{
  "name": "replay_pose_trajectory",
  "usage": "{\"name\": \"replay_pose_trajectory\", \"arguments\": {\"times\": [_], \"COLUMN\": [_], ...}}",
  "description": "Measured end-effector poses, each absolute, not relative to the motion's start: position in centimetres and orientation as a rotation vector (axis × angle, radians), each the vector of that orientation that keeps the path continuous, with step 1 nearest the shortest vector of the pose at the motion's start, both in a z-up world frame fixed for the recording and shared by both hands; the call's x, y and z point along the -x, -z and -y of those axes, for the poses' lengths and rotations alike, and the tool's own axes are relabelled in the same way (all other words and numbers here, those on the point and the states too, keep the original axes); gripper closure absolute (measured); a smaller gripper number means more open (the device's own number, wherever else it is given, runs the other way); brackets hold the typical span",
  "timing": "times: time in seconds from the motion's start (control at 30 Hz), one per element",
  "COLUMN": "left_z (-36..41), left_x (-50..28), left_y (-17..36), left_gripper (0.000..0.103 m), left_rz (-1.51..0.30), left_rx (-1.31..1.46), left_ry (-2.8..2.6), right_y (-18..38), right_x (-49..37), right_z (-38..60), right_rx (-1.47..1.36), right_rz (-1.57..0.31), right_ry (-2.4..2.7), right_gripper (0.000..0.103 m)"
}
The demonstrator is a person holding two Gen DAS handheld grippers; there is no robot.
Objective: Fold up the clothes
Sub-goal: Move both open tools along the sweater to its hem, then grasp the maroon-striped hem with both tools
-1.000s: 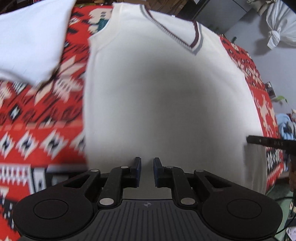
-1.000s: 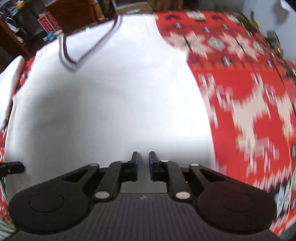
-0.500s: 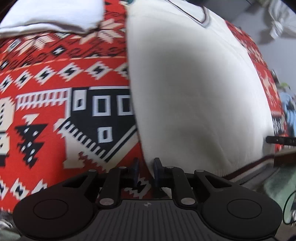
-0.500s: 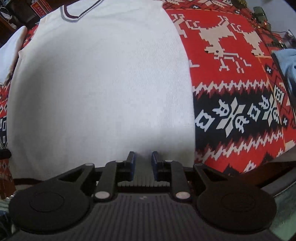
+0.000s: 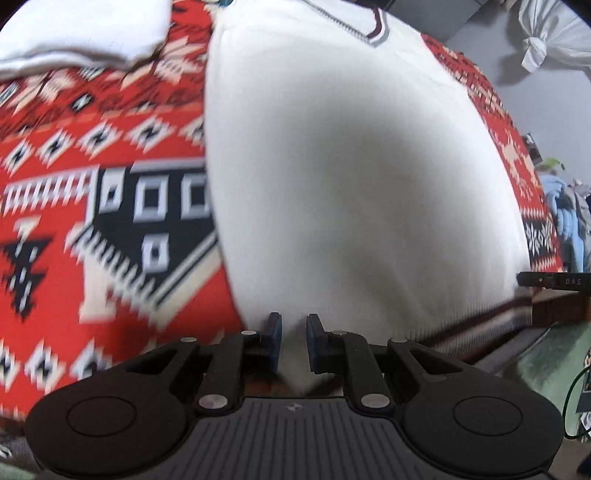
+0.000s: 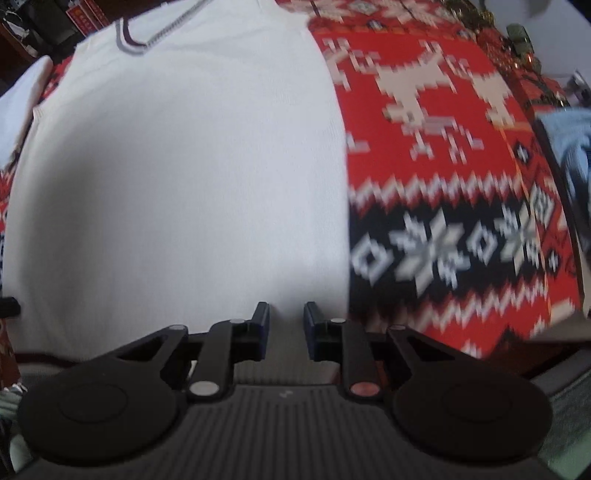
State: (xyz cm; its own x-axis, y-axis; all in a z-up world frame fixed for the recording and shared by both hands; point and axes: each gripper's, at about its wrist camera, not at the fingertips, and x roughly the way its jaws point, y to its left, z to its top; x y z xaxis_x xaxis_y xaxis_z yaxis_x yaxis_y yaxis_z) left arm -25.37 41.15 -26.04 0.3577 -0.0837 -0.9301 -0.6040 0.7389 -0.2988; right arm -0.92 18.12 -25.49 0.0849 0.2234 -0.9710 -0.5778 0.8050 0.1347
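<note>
A white sleeveless V-neck vest (image 5: 351, 166) (image 6: 177, 177) with a dark-trimmed collar lies flat on a red patterned blanket (image 5: 92, 147) (image 6: 443, 147). My left gripper (image 5: 293, 343) sits at the vest's near left corner, its jaws a narrow gap apart with white fabric showing between them. My right gripper (image 6: 286, 332) sits at the near right corner by the hem, also narrowly open over the fabric. Each view catches the other gripper's black fingertip (image 5: 546, 280) (image 6: 7, 306) at the far edge of the hem. The striped hem (image 5: 480, 321) runs along the table's near edge.
A folded white cloth (image 5: 74, 33) (image 6: 22, 96) lies on the blanket left of the vest. Blue clothes (image 5: 565, 221) (image 6: 569, 147) are piled off the right side. A knotted white bag (image 5: 546, 33) hangs on the grey wall. The table edge is just below both grippers.
Both grippers drew back from over the vest's middle to its near hem. The left view swung left over the blanket, then back to the corner. The finger gaps stayed about the same.
</note>
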Motion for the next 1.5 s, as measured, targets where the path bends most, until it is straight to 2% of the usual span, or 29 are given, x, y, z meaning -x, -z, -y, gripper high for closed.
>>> {"name": "replay_pose_trajectory", "arguments": {"times": [0.23, 0.27, 0.33, 0.5, 0.87, 0.9, 0.97, 1.03, 1.1, 1.13, 1.17, 1.5], "left_z": [-39.7, -39.5, -38.9, -38.3, -38.9, -38.9, -39.0, -39.2, -39.4, -39.5, -39.6, -40.3], "left_x": [27.6, 27.9, 28.2, 29.0, 28.6, 28.6, 28.9, 29.0, 29.0, 29.1, 29.1, 29.3], "left_y": [25.7, 25.7, 25.8, 27.1, 29.0, 29.0, 28.6, 28.2, 27.9, 27.7, 27.5, 26.2], "left_gripper": [0.086, 0.083, 0.065, 0.065, 0.065, 0.066, 0.074, 0.091, 0.097, 0.097, 0.097, 0.097], "left_rz": [-1.211, -1.207, -1.203, -1.182, -1.108, -1.106, -1.103, -1.125, -1.147, -1.158, -1.169, -1.281], "left_rx": [0.747, 0.766, 0.776, 0.867, 0.990, 0.997, 1.003, 0.993, 0.983, 0.978, 0.973, 0.920], "left_ry": [-0.411, -0.407, -0.401, -0.394, -0.321, -0.317, -0.316, -0.336, -0.356, -0.366, -0.376, -0.452], "right_y": [25.4, 25.3, 25.0, 25.1, 26.8, 26.9, 27.2, 28.0, 28.3, 28.2, 27.8, 25.3], "right_x": [3.7, 3.9, 4.1, 3.6, 1.6, 1.6, 1.3, 0.9, 0.6, 0.6, 0.7, 0.5], "right_z": [-14.9, -14.6, -13.7, -11.7, -9.5, -9.2, -8.9, -9.2, -9.7, -9.8, -9.8, -8.9], "right_rx": [0.297, 0.292, 0.266, 0.224, -0.002, -0.024, -0.046, -0.045, -0.019, -0.002, 0.018, 0.163], "right_rz": [-1.406, -1.413, -1.413, -1.416, -1.448, -1.456, -1.472, -1.490, -1.498, -1.498, -1.495, -1.510], "right_ry": [-0.640, -0.638, -0.625, -0.597, -0.656, -0.658, -0.678, -0.708, -0.723, -0.723, -0.716, -0.648], "right_gripper": [0.084, 0.083, 0.081, 0.080, 0.070, 0.070, 0.070, 0.070, 0.080, 0.089, 0.094, 0.098]}}
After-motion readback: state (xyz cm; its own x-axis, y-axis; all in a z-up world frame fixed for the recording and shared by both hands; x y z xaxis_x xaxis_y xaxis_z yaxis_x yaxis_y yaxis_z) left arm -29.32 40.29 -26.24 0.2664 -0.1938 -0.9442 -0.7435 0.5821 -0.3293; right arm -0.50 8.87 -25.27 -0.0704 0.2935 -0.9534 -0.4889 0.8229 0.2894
